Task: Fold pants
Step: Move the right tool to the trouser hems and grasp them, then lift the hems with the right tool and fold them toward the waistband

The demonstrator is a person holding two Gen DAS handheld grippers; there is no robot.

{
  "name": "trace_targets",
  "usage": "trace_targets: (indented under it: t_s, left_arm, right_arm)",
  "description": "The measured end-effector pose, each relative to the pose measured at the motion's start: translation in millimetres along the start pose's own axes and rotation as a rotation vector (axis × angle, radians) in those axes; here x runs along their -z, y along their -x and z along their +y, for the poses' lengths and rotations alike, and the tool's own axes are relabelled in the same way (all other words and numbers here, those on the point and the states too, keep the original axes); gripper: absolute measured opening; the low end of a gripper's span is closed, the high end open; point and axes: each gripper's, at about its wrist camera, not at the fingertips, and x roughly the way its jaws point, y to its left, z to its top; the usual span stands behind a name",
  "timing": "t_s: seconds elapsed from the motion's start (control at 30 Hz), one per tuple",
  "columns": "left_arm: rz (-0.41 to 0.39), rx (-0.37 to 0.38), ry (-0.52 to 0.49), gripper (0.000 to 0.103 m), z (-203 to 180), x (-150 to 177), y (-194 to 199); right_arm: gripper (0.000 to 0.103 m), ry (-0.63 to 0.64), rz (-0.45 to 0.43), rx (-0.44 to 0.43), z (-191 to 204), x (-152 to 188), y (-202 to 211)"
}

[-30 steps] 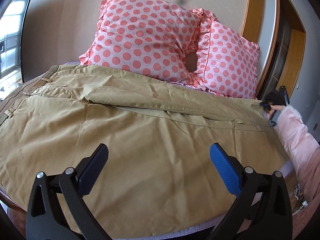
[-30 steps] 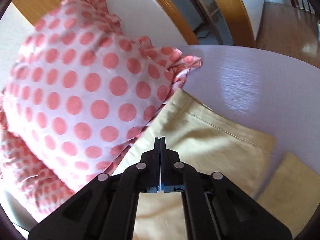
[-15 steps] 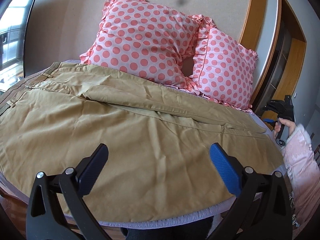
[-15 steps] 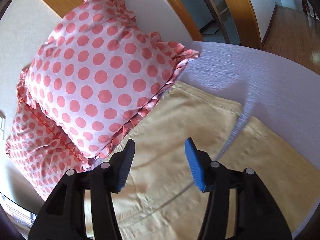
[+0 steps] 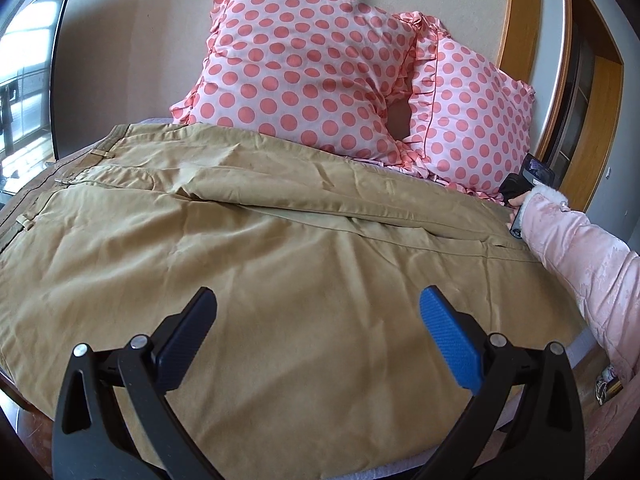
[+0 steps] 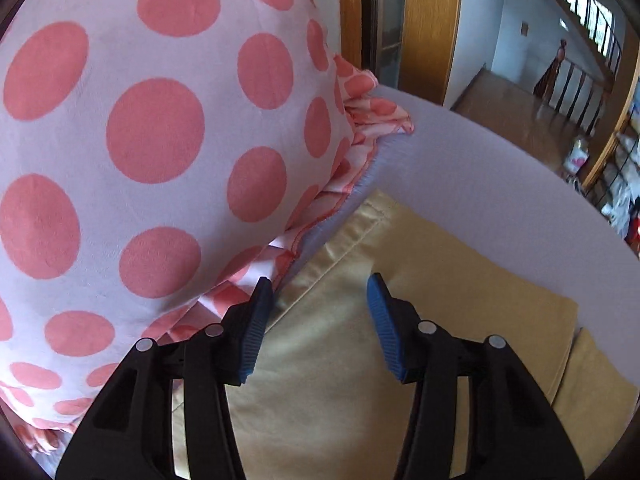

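Tan pants (image 5: pixel 256 264) lie spread across the bed, waistband at the left, legs running right. My left gripper (image 5: pixel 318 320) is open and empty above the near leg. In the right wrist view the far leg's cuff end (image 6: pixel 404 304) lies flat beside a pillow. My right gripper (image 6: pixel 320 300) is open just above that cuff, its left finger close to the pillow's frill. The right gripper also shows in the left wrist view (image 5: pixel 528 184), held by a hand in a pink sleeve.
Two pink polka-dot pillows (image 5: pixel 304 64) (image 5: pixel 468 116) lean on the headboard wall behind the pants. The nearer one fills the left of the right wrist view (image 6: pixel 152 128). A lilac sheet (image 6: pixel 480 176) covers the bed. A wooden doorway (image 5: pixel 600 92) stands at the right.
My right gripper opened and let go of the far cuff, drew back, then came in low over the cuff by the pillow. The left gripper stayed open and shifted slightly.
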Motion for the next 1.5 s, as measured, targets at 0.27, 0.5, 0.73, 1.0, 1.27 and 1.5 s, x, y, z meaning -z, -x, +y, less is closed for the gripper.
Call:
trace_targets:
  t_s: [0.27,0.5,0.73,1.0,1.27,1.5]
  left_arm:
    - [-0.003,0.020,0.033,0.101,8,5,4]
    - [-0.021,0.046,0.033,0.101,1,10,16]
    - [-0.023,0.080,0.014,0.101,-16,12,19]
    - [-0.040,0.035,0.017,0.101,-17,14,29]
    - [0.008,0.079,0.101,0.101,4,-1,16]
    - [0.014,0.114,0.180,0.101,35,-50,6]
  right_arm:
    - [0.002,-0.232,0.018,-0.361,-91,6,19]
    - [0.002,-0.314,-0.025,-0.708,-192,77,110]
    - [0.002,-0.291,0.081,-0.731,-231,144,134]
    - [0.046,-0.366,0.257,-0.721,-219,145,109]
    - [0.046,-0.503,0.230,-0.690,-215,138,102]
    - [0.003,-0.505,0.132,-0.823,-230,137,96]
